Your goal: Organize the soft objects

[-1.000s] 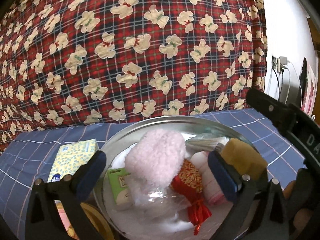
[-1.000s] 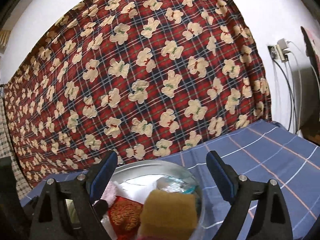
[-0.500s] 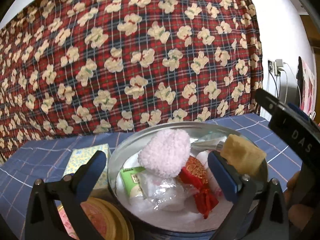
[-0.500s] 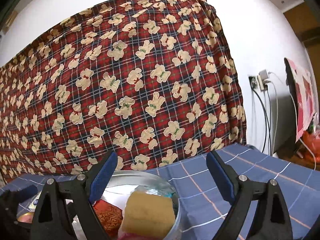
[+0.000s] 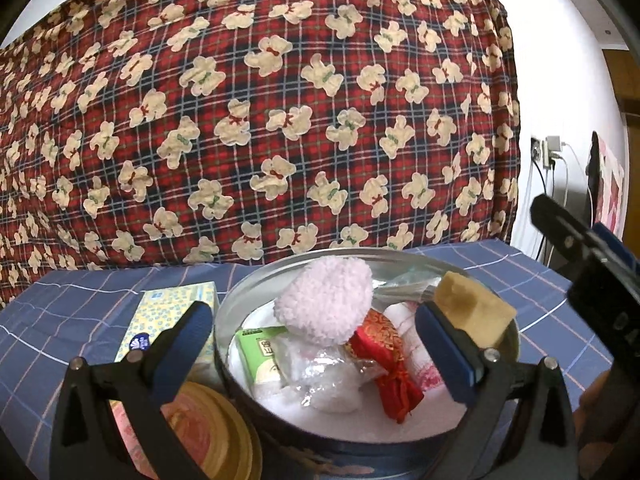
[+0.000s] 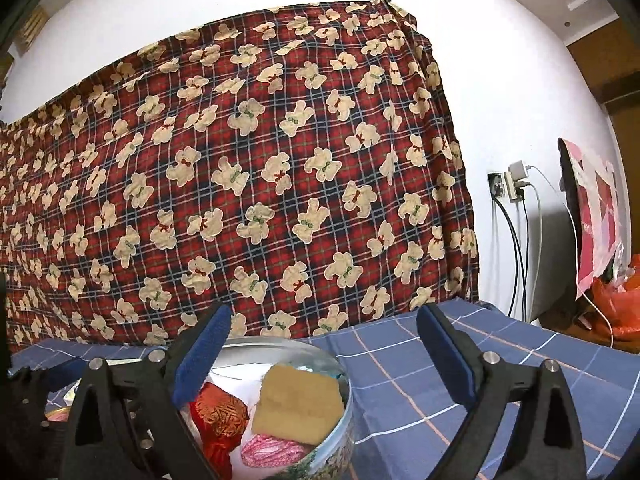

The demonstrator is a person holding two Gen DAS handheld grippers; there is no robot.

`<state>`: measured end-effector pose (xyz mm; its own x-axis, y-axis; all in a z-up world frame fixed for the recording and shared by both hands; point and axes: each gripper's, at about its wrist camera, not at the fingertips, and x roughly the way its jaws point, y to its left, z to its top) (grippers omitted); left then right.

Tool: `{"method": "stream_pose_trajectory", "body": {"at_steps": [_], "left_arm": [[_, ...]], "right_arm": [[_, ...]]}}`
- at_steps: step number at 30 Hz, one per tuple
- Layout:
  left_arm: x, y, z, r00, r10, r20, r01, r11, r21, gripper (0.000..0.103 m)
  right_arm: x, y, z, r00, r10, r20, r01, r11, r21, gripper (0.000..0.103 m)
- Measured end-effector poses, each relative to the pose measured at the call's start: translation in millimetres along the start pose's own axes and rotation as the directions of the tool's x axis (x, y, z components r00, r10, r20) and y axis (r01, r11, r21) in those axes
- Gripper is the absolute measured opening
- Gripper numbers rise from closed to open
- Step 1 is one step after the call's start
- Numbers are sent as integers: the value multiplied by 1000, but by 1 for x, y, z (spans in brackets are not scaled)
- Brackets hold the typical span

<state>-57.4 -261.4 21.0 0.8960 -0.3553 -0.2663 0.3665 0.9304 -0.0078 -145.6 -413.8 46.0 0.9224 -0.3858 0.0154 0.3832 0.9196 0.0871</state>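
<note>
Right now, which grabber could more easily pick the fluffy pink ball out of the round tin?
Probably the left. The left gripper is open and the fluffy pink ball sits right between its fingers, atop the pile in the round tin. The right gripper is open too, but faces the yellow sponge; the ball isn't visible there.

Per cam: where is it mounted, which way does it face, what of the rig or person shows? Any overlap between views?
Left wrist: sits behind the open left gripper, faces the round tin of soft items and the bear-print cloth; right gripper body at right edge.
Right wrist: sits behind the open right gripper, aimed higher at the cloth and wall; tin low left, left gripper body at left edge.
Shared: tin, yellow sponge, red pouch, cloth, blue checked tablecloth, wall socket.
</note>
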Motion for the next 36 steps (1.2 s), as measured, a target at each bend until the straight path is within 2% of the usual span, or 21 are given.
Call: {"method": "stream_pose_trajectory", "body": {"at_steps": [7, 13, 36], "left_arm": [[-12, 3, -1, 999, 23, 34, -23, 1000, 12, 103], [-11, 5, -1, 999, 28, 26, -28, 1000, 7, 103], [-8, 6, -2, 999, 42, 5, -42, 999, 17, 103]], "right_arm": [[-5, 6, 0, 1000, 9, 12, -9, 999, -34, 96], [-11, 7, 1, 999, -4, 37, 6, 999, -38, 97], [-9, 6, 1, 999, -5, 35, 7, 999, -36, 97]]}}
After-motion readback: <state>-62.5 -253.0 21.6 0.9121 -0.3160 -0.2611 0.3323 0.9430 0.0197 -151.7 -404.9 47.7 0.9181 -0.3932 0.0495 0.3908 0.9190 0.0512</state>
